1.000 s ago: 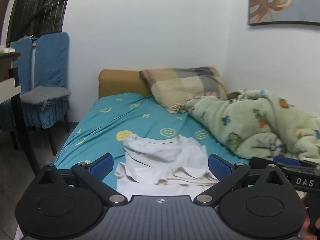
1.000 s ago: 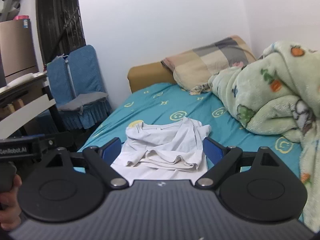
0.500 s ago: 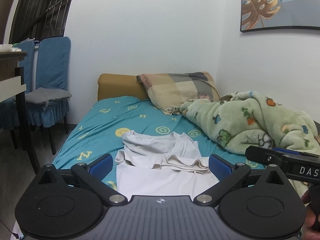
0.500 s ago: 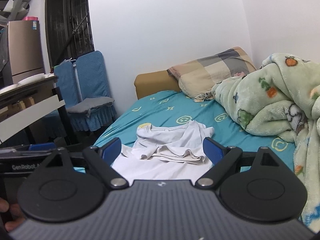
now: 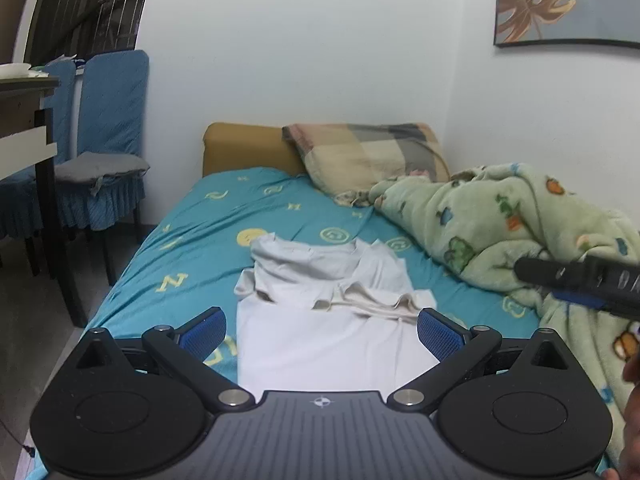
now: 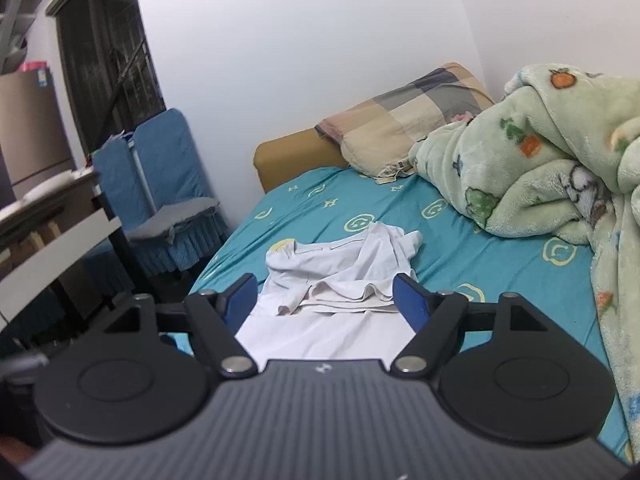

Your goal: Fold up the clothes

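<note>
Centrally, a white T-shirt (image 5: 336, 320) lies on the teal bed sheet (image 5: 208, 224), its lower half spread flat and smooth toward the near edge of the bed, its upper half bunched into soft rumpled folds; in the right wrist view the same T-shirt (image 6: 340, 280) shows the same flat-then-crumpled form. Printed on the sheet are pale yellow smiley faces, curved marks and letters, among which "N" and "H" can be read. At the head of the bed stand a mustard-coloured padded headboard (image 5: 244, 146) and a checked pillow (image 5: 372, 156) in beige, grey and pink; a fleecy pale-green blanket (image 5: 492, 232) with cartoon animal prints is heaped along the wall side of the bed, to the right of the T-shirt. Left gripper (image 5: 322, 330): both blue ribbed pads spread wide apart, holding nothing, above the near end of the T-shirt. Right gripper (image 6: 325, 302): fingers likewise spread wide and empty, framing the crumpled part; its black body also enters the left wrist view beside the blanket, its white lettering too blurred to read. Off the left side of the bed stand blue fabric-covered chairs (image 5: 108, 120) with a grey seat cushion, beside a dark table (image 5: 28, 120). A framed picture (image 5: 560, 0) of golden leaves hangs on the white wall above the blanket.
</note>
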Demonstrator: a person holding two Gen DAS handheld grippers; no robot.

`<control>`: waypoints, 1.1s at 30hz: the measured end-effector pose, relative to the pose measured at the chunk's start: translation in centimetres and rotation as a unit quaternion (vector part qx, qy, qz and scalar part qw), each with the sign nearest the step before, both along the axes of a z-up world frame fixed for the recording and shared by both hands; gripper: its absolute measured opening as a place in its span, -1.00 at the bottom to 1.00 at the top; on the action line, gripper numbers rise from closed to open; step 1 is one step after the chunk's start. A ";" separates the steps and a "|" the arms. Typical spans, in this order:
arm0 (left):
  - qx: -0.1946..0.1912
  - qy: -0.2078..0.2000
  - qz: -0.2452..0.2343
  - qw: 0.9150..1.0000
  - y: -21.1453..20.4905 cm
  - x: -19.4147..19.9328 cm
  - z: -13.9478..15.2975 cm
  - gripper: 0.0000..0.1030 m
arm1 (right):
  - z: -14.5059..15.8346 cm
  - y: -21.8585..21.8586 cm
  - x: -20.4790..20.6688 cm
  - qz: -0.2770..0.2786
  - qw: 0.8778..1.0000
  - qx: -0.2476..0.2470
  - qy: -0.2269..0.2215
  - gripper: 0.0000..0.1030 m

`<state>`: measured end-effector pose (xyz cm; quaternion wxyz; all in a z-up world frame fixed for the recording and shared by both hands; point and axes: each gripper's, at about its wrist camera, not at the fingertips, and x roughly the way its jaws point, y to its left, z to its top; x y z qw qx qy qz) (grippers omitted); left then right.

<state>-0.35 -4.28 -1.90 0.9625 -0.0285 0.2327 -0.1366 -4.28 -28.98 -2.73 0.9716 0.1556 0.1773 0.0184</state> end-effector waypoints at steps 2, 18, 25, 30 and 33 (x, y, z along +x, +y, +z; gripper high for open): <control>-0.001 0.007 0.006 1.000 0.1 0.1 -0.3 0.99 | 0.0 -0.2 0.1 -0.005 1.000 0.004 0.002 0.51; 0.021 0.058 0.063 0.996 -1.4 -0.1 -0.6 0.99 | -0.1 -3.4 1.0 0.019 0.989 0.139 0.046 0.70; -0.009 0.083 0.099 0.992 -3.2 0.5 1.3 0.99 | -0.6 -6.2 0.5 -0.010 0.979 0.197 0.058 0.70; -0.017 0.093 0.115 0.989 -4.7 0.9 2.0 0.99 | -1.8 -7.4 0.8 -0.035 0.970 0.227 0.080 0.71; -0.010 0.097 0.114 0.989 -5.4 1.0 2.3 0.99 | -2.7 -7.7 1.3 -0.039 0.962 0.253 0.097 0.71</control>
